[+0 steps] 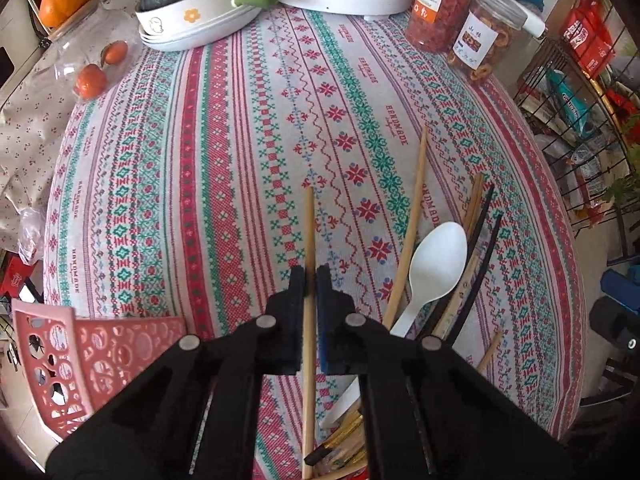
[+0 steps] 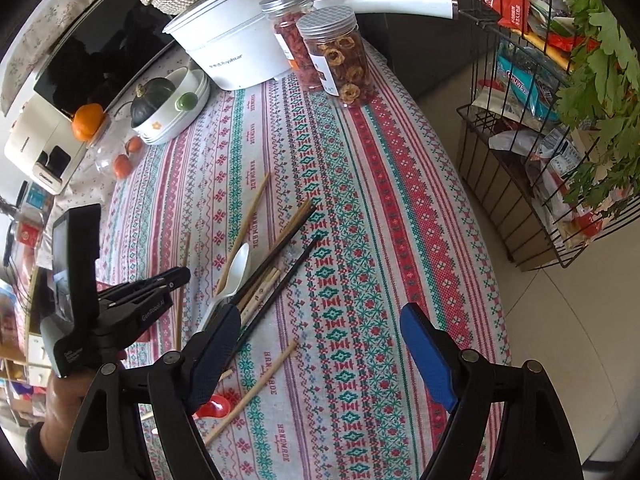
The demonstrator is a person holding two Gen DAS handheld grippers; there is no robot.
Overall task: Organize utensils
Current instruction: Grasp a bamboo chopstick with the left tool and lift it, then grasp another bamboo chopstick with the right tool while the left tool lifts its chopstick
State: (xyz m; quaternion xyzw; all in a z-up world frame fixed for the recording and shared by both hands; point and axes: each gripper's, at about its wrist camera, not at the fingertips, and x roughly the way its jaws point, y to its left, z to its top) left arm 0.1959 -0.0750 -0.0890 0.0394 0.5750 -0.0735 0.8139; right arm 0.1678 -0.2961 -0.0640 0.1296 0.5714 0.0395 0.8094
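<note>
Pinching one chopstick point(image 1: 309, 240) lengthwise along its fingers, the left hand-held gripper point(image 1: 311, 280) sits left of the pile point(image 1: 452, 264) near the bench's point(image 1: 200, 160) edge, while the right hand-held gripper point(image 2: 320, 344) gapes wide.

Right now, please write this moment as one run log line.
left tongs: shut on wooden chopstick | right tongs: open, empty | white spoon, black chopsticks: on tablecloth
</note>
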